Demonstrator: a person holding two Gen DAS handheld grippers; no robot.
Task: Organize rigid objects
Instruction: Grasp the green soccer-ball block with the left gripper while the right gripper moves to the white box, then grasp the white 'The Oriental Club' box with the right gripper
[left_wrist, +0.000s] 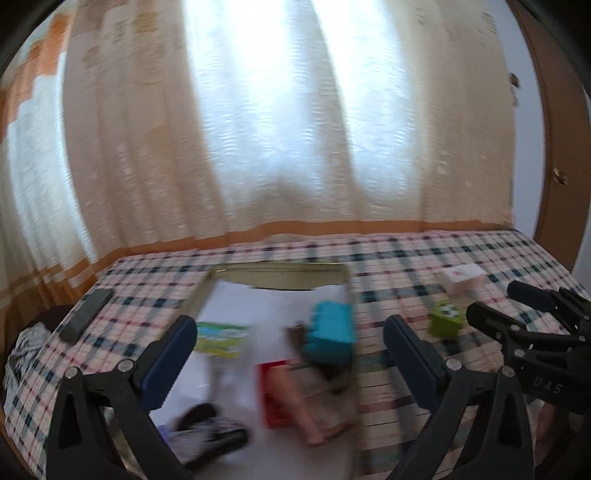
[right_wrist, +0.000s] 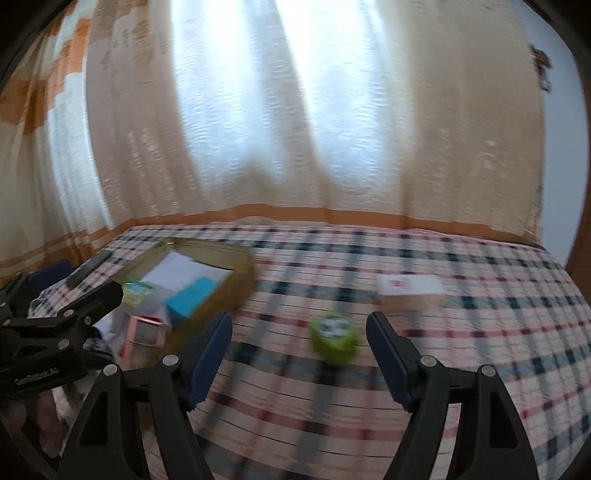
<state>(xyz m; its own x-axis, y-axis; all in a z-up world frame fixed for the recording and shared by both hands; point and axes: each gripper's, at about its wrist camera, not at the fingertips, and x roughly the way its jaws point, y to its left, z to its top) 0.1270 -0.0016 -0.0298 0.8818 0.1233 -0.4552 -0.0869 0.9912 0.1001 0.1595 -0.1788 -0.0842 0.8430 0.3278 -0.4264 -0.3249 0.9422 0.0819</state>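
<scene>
Two tools level over plaid cloth, left tool (left_wrist: 290, 339) agape, right tool (right_wrist: 299, 339) agape

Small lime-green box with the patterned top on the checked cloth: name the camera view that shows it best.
The right wrist view. There the small lime-green box sits near the picture's centre, whole, its top visible, ahead of the open right gripper. The left wrist view shows it smaller and blurred, off to the right beyond the finger.

"DAS" on the right gripper (left_wrist: 546, 387)
</scene>
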